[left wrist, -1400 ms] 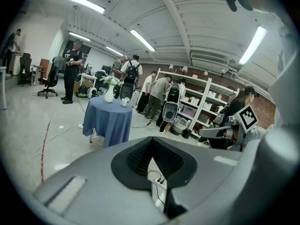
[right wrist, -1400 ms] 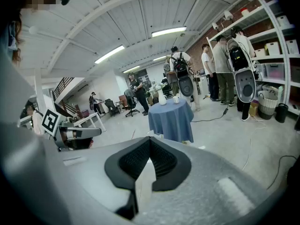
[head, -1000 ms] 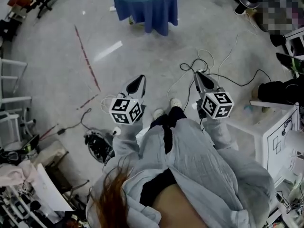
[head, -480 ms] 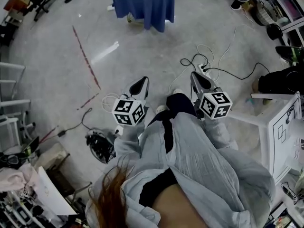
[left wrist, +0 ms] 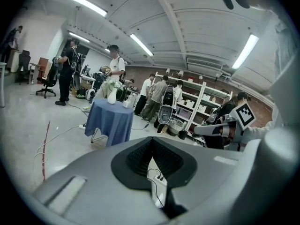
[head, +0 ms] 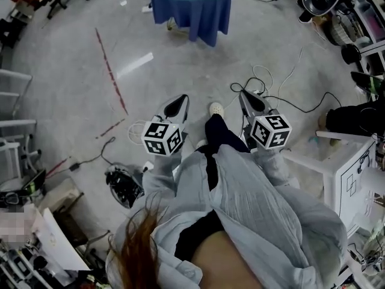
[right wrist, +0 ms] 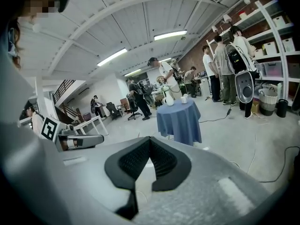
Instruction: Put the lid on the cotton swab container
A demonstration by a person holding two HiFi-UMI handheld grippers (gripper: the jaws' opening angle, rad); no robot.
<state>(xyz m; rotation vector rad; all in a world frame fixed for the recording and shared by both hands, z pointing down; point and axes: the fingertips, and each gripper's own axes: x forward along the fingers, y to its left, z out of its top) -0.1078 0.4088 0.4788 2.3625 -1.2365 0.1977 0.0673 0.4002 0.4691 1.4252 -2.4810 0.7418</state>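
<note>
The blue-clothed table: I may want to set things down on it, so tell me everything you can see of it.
The table is small and round, draped in a blue cloth that hangs in soft folds nearly down to the grey floor. Thin metal legs show below the hem. On top stand a white vase holding greenery and a small white cup. The table stands upright, some way ahead of the person, with other people standing beyond it.

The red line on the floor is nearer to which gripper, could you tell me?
Left. The left gripper hangs to the right of the red line; the right gripper is farther right, beyond the person's leg.
</note>
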